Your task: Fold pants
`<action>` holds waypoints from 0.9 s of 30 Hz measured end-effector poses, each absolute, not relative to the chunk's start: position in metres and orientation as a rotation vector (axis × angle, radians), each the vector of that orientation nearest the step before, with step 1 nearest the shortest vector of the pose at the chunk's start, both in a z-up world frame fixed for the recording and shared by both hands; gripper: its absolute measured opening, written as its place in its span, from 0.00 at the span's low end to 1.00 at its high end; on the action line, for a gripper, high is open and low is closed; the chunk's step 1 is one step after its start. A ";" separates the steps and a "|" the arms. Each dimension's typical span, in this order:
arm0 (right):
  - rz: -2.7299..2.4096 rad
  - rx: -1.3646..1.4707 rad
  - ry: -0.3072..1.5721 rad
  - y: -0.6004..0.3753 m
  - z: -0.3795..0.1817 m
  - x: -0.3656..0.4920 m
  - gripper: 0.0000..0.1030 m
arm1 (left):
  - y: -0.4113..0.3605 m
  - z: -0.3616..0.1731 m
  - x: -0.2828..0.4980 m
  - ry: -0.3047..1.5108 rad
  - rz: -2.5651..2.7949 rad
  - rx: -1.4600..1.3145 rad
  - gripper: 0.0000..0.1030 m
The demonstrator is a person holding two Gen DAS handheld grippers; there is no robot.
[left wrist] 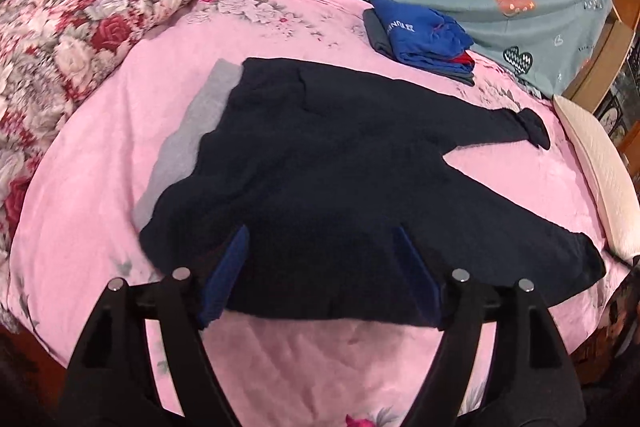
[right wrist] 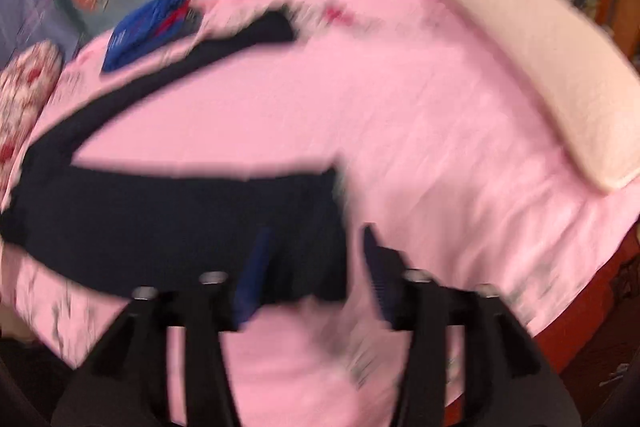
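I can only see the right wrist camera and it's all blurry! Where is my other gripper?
Observer: The left gripper hangs over the near edge of the dark pants.
Operator: Is it holding them?
Observer: No, its jaws stand wide open with nothing pinched.
Operator: What's at the end of the pants that I can't see?
Observer: A pale grey strip shows along that far edge.

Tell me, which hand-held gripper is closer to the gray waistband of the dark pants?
Left. The left hand-held gripper is over the pants' upper part, near the gray waistband. The right hand-held gripper is at a leg's end, away from the waistband.
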State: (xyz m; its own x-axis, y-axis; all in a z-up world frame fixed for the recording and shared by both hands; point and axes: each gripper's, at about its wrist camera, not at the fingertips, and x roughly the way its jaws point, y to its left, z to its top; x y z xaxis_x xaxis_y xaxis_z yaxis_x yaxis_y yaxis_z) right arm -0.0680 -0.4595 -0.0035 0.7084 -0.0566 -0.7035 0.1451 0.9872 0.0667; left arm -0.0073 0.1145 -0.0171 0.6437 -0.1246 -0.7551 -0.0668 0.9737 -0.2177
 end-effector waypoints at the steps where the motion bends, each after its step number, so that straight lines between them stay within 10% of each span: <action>1: -0.052 0.143 0.708 -0.464 0.012 -0.051 0.95 | 0.112 -0.018 -0.003 0.877 -0.036 -0.231 0.78; 10: 0.081 0.369 0.836 -0.476 -0.011 0.198 0.88 | 0.080 -0.036 0.048 0.956 -0.024 -0.244 0.78; 12: 0.108 0.399 0.932 -0.477 -0.040 0.234 0.58 | 0.074 -0.040 0.058 0.967 -0.023 -0.240 0.78; 13: 0.144 0.414 0.989 -0.474 -0.053 0.244 0.12 | 0.071 -0.041 0.065 0.974 -0.016 -0.226 0.78; 14: 0.180 0.415 1.020 -0.470 -0.062 0.249 0.07 | 0.069 -0.043 0.069 0.979 -0.013 -0.219 0.78; 27: 0.494 0.709 0.743 -0.454 0.102 0.150 0.03 | 0.060 -0.064 0.091 0.976 -0.053 -0.164 0.86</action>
State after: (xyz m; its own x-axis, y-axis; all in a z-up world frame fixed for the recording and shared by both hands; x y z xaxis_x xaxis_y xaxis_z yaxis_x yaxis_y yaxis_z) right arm 0.1496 -0.4545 0.1025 0.6431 0.6299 -0.4354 -0.1577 0.6653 0.7297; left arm 0.0909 0.0596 -0.0637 0.5598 -0.1185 -0.8201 -0.0289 0.9863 -0.1623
